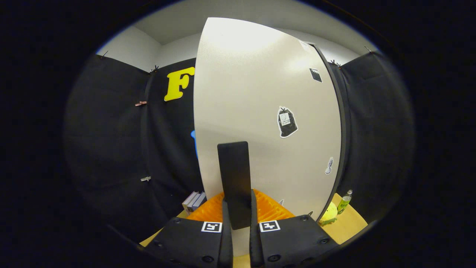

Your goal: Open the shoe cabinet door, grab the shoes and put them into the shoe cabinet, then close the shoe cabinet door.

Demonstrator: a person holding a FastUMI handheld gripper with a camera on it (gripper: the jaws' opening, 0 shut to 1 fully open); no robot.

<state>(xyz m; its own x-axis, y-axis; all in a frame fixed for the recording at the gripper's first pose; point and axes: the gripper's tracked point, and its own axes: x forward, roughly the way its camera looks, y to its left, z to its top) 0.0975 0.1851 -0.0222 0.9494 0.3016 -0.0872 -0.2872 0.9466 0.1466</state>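
One black handle (235, 184) is clamped between both fingers of the gripper (240, 223), lower centre of frame. One cabinet door (260, 111) is seen at centre, with three stickers counted. One bottle (344, 202) stands lower right.

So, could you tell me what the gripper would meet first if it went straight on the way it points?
The gripper has its fingers shut on the black flat handle; straight on, it would meet the cream cabinet door right behind, though depth is unclear.
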